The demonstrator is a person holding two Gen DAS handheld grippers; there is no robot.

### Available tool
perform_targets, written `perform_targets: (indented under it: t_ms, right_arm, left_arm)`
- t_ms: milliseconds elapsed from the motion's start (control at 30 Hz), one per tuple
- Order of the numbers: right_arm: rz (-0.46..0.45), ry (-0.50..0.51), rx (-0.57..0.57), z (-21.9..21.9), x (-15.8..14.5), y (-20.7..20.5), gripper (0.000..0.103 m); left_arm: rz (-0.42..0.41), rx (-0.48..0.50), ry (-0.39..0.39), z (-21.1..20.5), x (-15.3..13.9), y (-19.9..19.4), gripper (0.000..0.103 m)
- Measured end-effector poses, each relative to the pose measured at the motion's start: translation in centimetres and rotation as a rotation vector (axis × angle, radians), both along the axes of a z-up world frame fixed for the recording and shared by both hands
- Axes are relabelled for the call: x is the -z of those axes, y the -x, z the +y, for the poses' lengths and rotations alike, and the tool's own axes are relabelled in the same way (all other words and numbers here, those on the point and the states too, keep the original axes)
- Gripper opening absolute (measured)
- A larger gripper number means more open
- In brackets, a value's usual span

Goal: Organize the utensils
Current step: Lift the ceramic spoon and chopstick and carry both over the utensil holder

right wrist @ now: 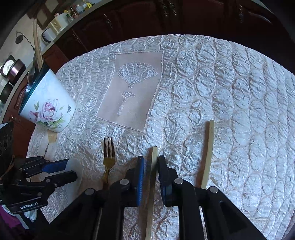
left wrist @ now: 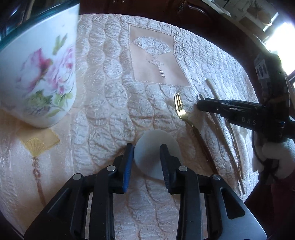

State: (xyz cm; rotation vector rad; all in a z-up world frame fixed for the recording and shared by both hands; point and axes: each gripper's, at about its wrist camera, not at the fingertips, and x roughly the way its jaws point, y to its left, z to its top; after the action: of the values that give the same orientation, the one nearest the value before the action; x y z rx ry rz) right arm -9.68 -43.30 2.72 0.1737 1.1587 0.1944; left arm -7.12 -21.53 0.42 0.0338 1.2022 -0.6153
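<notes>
A floral white cup (left wrist: 39, 73) stands at the left on the quilted cloth; it also shows in the right wrist view (right wrist: 48, 107). A gold fork (left wrist: 181, 110) (right wrist: 108, 158) lies mid-table. Two pale chopsticks lie to its right: one (right wrist: 152, 177) runs between my right gripper's open jaws, the other (right wrist: 208, 151) lies further right. My right gripper (right wrist: 149, 162) straddles the first chopstick, with a gap on each side. My left gripper (left wrist: 147, 151) is open around a white spoon bowl (left wrist: 156, 145), which also shows in the right wrist view (right wrist: 75, 171).
The round table carries a shiny quilted cloth (right wrist: 230, 103) with embroidered fan panels (right wrist: 132, 88). Dark wooden cabinets (right wrist: 147, 16) stand behind the table. A counter with small items (right wrist: 12, 68) is at the far left.
</notes>
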Motion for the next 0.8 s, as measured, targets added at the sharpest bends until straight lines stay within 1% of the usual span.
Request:
perform_targets:
  t_ms: [67,167,233,367,500,667,800]
  right_arm:
    - [-0.015,-0.007,0.007,0.2,-0.3,-0.1,0.005]
    - [-0.044,-0.031,0.008,0.4,-1.5,0.4,0.005]
    - [-0.07,-0.04,-0.002,0.6,-2.7,0.8,0.005]
    - [-0.112,-0.059,-0.003,0.7,-4.9,1.6,0.005]
    - [-0.18,-0.092,-0.013,1.0,-8.1,3.0,0.005]
    - [-0.277,-0.121,-0.025,1.5,-12.3,4.7,0.005]
    - [-0.334,-0.121,-0.048,3.0,-14.9,5.5,0.005]
  left_arm:
    - [-0.024,0.02,-0.019,-0.2,-0.2,0.2,0.016]
    - [-0.02,0.016,0.011,0.1,-0.6,0.2,0.009]
    - [-0.023,0.009,0.037,0.7,-1.5,0.4,0.005]
    - [-0.073,0.01,0.05,1.4,-3.6,1.1,0.003]
    - [-0.107,-0.002,0.082,2.5,-5.7,2.0,0.001]
    - [-0.179,-0.011,0.117,4.5,-9.4,3.1,0.001]
    - [-0.227,-0.035,0.146,6.4,-12.0,3.7,0.001]
